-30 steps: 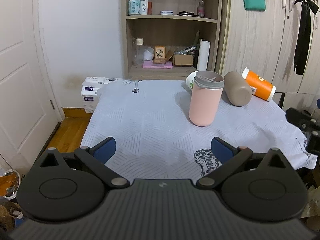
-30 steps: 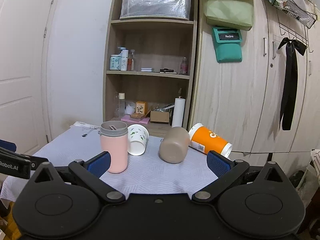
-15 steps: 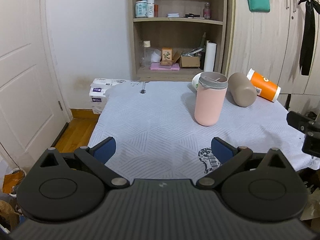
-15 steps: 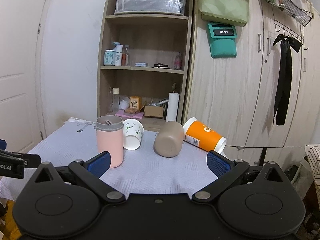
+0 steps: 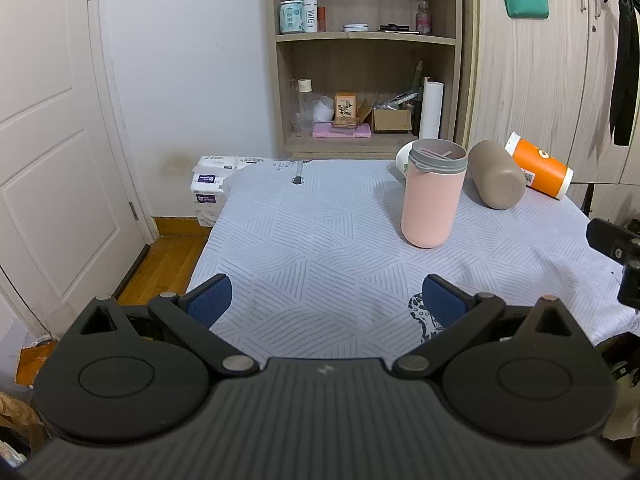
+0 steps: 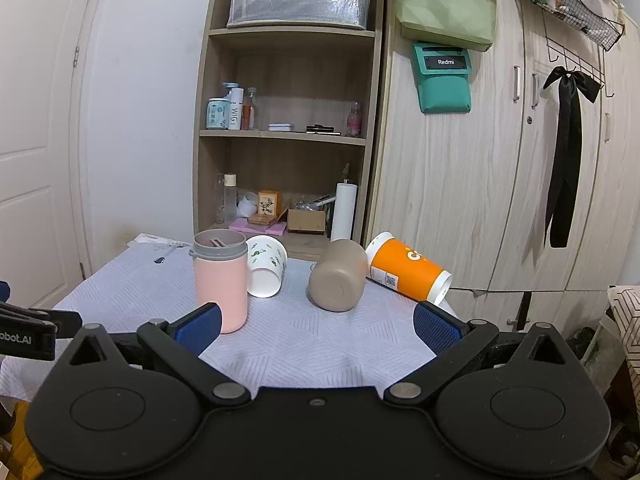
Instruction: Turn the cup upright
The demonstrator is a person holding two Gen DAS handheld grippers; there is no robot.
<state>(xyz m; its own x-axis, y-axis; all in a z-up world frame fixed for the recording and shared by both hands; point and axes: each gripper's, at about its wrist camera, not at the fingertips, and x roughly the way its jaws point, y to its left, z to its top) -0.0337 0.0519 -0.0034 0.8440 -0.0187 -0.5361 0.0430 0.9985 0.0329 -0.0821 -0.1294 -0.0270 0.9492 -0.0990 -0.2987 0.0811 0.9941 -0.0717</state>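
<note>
Pink cup (image 6: 220, 286) stands upright; brown cup (image 6: 338, 276), orange cup (image 6: 408, 272), white cup (image 6: 266, 266) lie tipped; my left claw (image 5: 324, 304) and right claw (image 6: 316, 328) gape wide, empty.

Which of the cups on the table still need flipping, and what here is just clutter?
Job:
- white floral paper cup, on its side
- brown tumbler, on its side
- orange paper cup, on its side
- pink tumbler, already upright

Lying about:
- shelf bottles
- paper towel roll
- black ribbon
</note>
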